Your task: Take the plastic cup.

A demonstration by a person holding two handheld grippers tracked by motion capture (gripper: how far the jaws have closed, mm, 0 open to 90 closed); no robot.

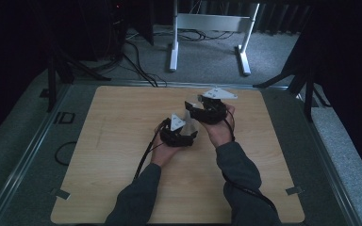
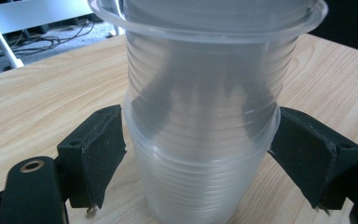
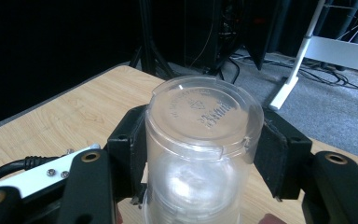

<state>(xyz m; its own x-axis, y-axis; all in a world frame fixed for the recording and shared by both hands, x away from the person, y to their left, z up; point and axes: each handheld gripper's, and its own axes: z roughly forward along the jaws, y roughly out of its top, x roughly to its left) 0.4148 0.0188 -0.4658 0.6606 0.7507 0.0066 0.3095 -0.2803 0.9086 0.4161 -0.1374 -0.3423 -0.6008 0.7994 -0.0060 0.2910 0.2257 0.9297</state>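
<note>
Near the middle of the table (image 1: 122, 155), a pale wooden top with rounded corners, both hands bring their grippers together. The right gripper (image 3: 204, 140) pinches the upturned base of a clear cup stack (image 3: 203, 140), pads pressed on both sides. The left gripper (image 2: 200, 154) sits around the stack's lower cups (image 2: 200, 182); its jaws stand just beside the rim, whether touching I cannot tell. Grey carpet (image 1: 207, 52) lies beyond the far edge, where a white stand (image 1: 212, 28) and loose cables (image 1: 136, 61) sit against a dark room.
</note>
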